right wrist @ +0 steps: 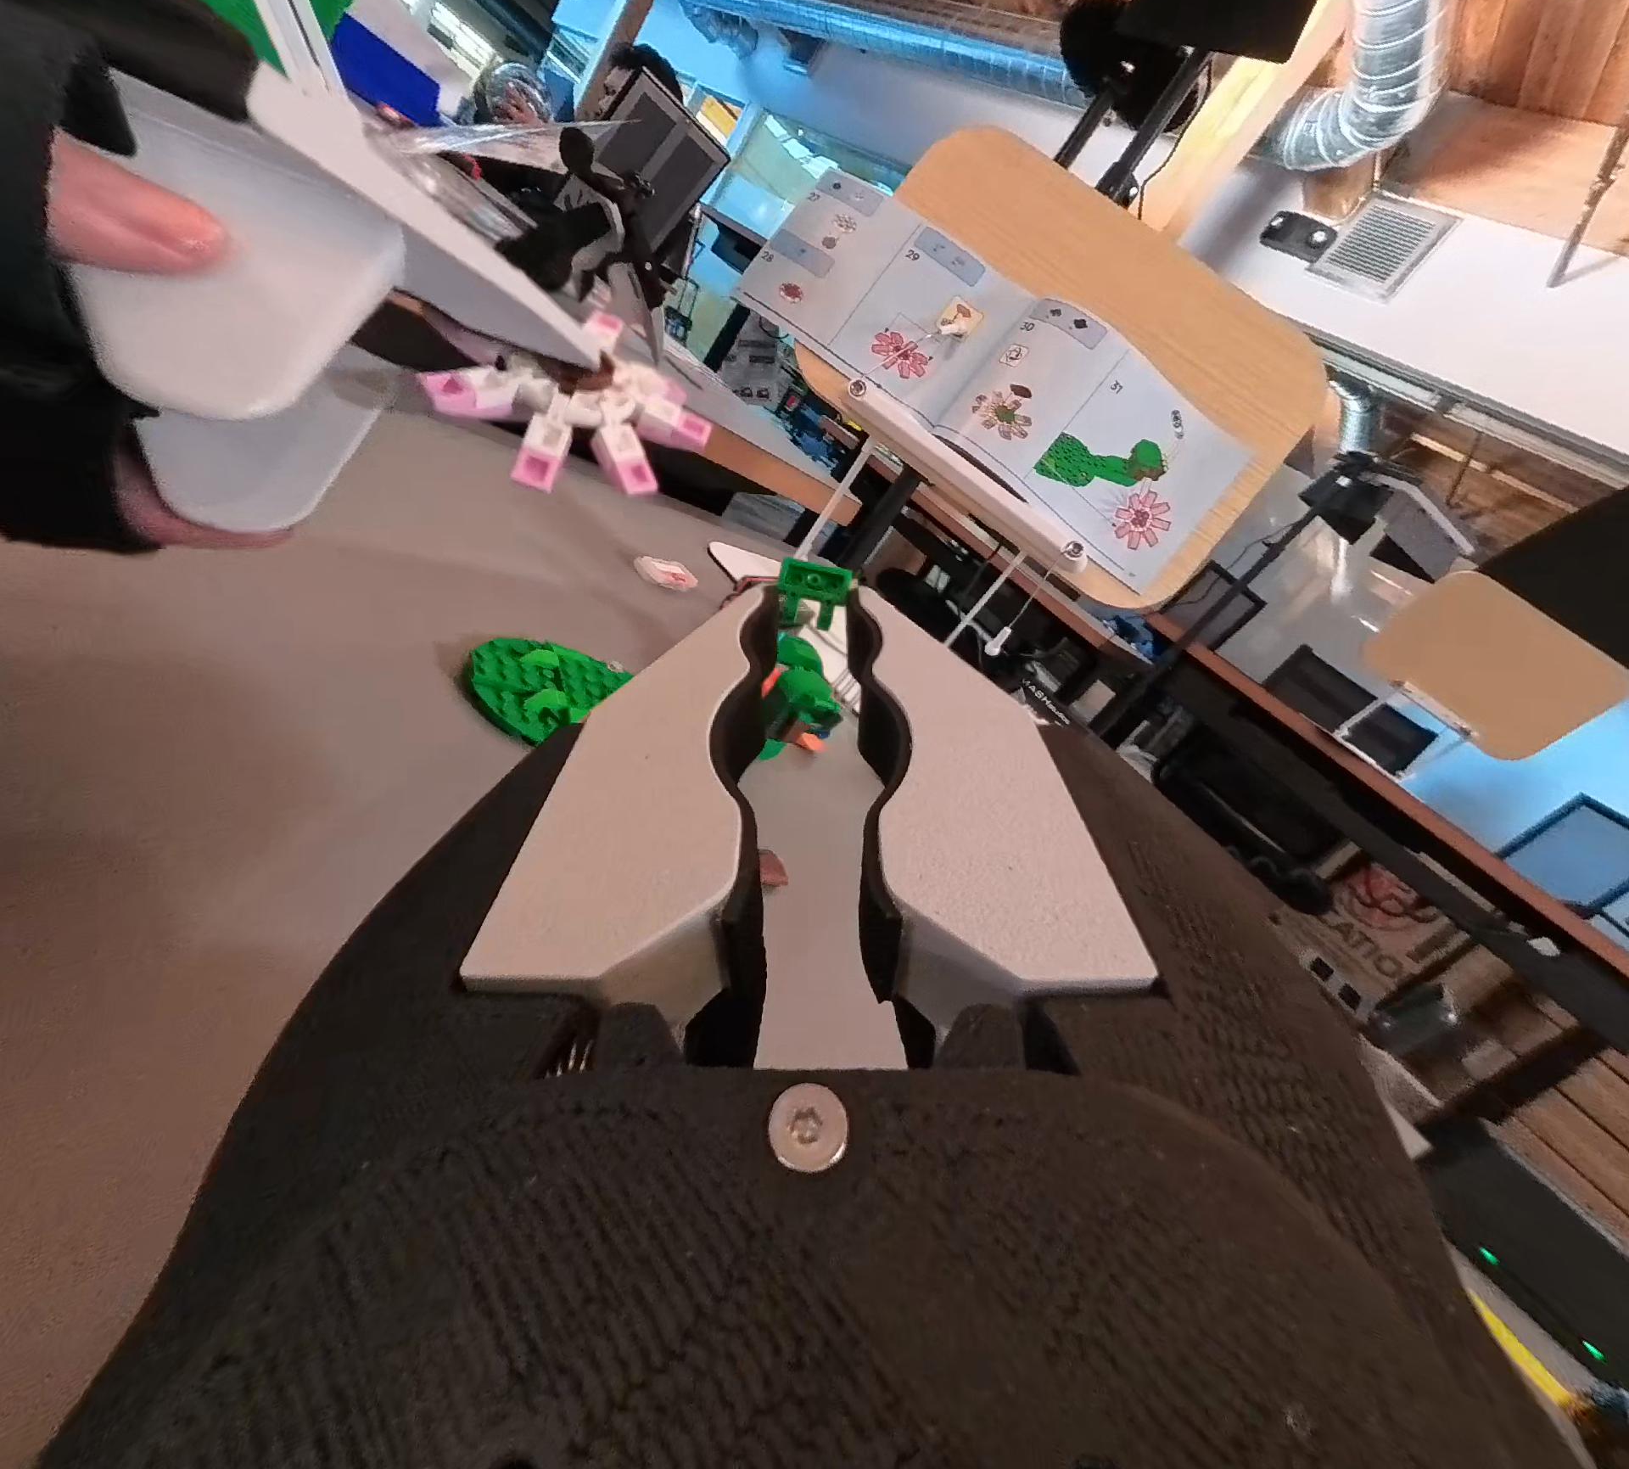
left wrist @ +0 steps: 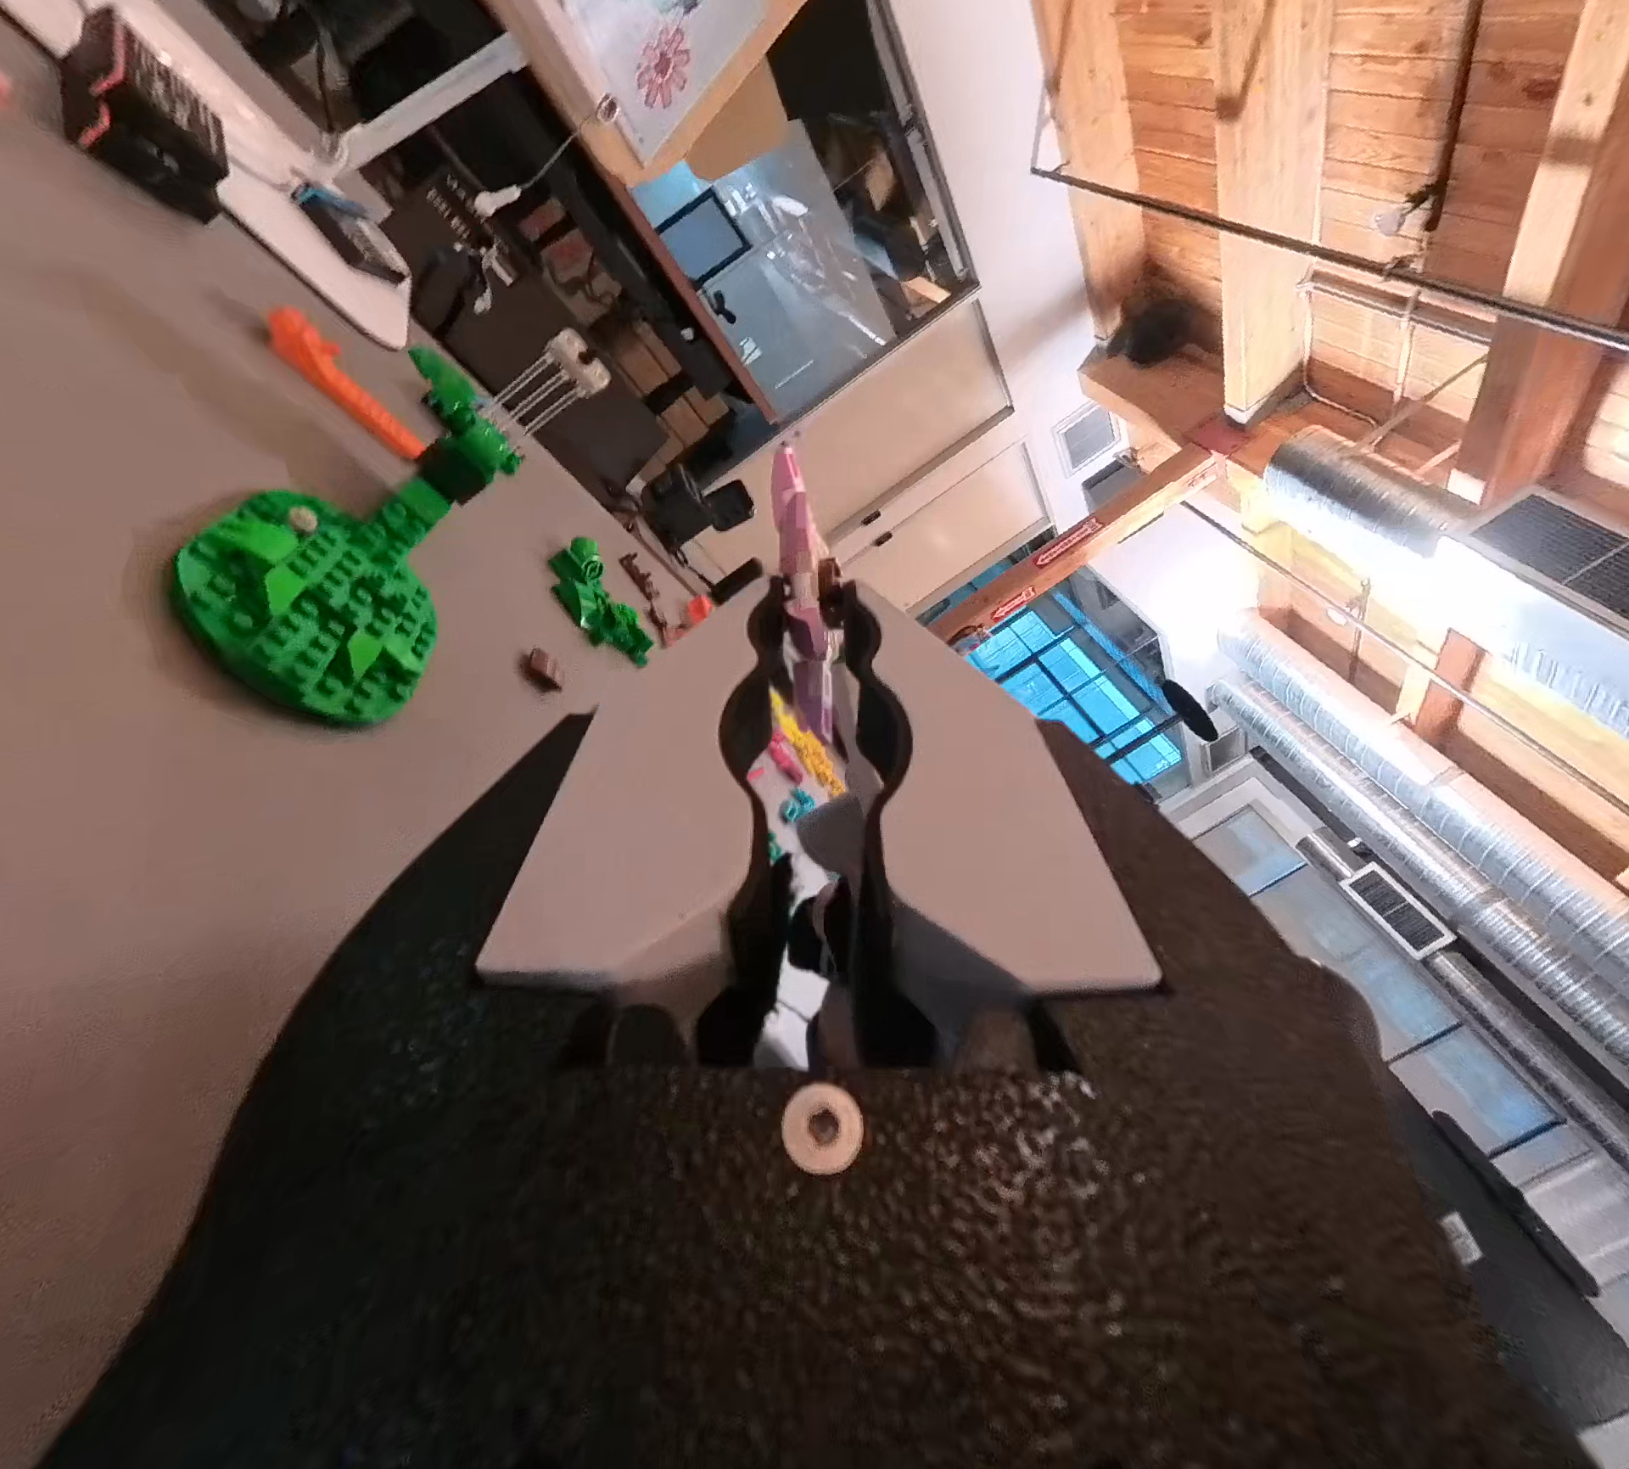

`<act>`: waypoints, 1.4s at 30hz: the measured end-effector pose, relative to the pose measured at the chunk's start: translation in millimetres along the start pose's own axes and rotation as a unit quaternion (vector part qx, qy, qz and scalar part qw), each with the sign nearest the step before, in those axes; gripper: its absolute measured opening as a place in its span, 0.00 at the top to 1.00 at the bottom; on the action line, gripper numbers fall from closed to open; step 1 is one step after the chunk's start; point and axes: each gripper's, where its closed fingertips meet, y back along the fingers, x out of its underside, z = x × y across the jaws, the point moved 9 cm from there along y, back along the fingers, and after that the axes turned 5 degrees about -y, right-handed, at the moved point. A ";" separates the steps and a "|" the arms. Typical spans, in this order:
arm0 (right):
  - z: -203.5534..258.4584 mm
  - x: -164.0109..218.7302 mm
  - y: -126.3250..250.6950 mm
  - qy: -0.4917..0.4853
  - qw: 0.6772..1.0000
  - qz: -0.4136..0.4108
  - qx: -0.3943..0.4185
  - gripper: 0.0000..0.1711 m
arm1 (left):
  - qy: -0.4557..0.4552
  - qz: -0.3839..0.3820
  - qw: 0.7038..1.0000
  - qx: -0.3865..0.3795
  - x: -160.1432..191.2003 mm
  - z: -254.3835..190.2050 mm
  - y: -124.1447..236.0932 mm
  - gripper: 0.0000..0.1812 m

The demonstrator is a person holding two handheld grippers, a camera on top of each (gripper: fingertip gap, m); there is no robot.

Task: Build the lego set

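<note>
My left gripper [left wrist: 809, 589] is shut on a pink and white lego flower [left wrist: 800, 545], seen edge-on and held above the grey table. In the right wrist view the same flower [right wrist: 582, 408] shows its spread petals under the left gripper's tips, with a hand on that gripper. My right gripper [right wrist: 815, 589] is shut on a small green lego clip piece [right wrist: 815, 583], held in the air. A round green lego base [left wrist: 304, 607] with a green stem [left wrist: 458, 448] lies on the table; it also shows in the right wrist view [right wrist: 538, 686].
Loose green pieces [left wrist: 599, 598], a brown brick [left wrist: 542, 668] and an orange tool [left wrist: 348, 382] lie on the table [left wrist: 176, 854]. An open instruction booklet [right wrist: 996, 404] stands on a wooden board past the far edge. A small pale piece [right wrist: 665, 571] lies near that edge. The gap from one gripper's tips to the other's is roughly 7 cm.
</note>
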 end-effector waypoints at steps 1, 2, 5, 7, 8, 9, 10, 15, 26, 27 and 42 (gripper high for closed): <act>-0.2 0.0 0.4 -0.002 1.000 0.000 -0.002 0.92 | 0.011 0.006 1.000 -0.008 3.0 0.8 0.6 0.95; -0.6 0.1 1.0 -0.004 1.000 0.000 -0.004 0.92 | 0.025 0.011 1.000 -0.013 6.2 1.6 1.0 0.95; -2.2 1.0 2.3 -0.016 1.000 0.003 -0.019 0.92 | 0.073 0.039 0.996 -0.022 18.2 6.5 0.7 0.95; -2.8 2.6 1.7 -0.027 0.999 0.009 -0.035 0.92 | 0.108 0.055 0.992 -0.022 25.5 11.5 1.3 0.95; -2.1 3.7 0.9 -0.035 0.998 0.015 -0.052 0.92 | 0.124 0.060 0.990 -0.023 28.1 14.0 2.0 0.95; -1.5 4.4 0.1 -0.039 0.997 0.022 -0.064 0.92 | 0.131 0.062 0.989 -0.027 30.0 16.2 3.1 0.95; -1.4 4.7 -0.4 -0.039 0.996 0.028 -0.072 0.92 | 0.132 0.062 0.989 -0.035 31.3 18.4 4.3 0.95; 0.3 5.3 -1.9 -0.052 0.986 0.079 -0.137 0.92 | 0.140 0.066 0.985 -0.072 34.4 29.3 8.3 0.95; 20.2 36.4 -0.4 -0.119 0.870 0.371 -0.301 0.92 | 0.156 0.077 0.982 -0.069 38.7 37.9 11.8 0.95; 20.8 36.0 -0.3 -0.121 0.869 0.372 -0.304 0.92 | 0.156 0.076 0.983 -0.067 38.4 38.0 12.0 0.95; 22.1 0.8 7.2 0.039 0.942 0.149 -0.299 0.80 | 0.164 0.067 0.983 -0.051 37.6 37.9 12.6 0.95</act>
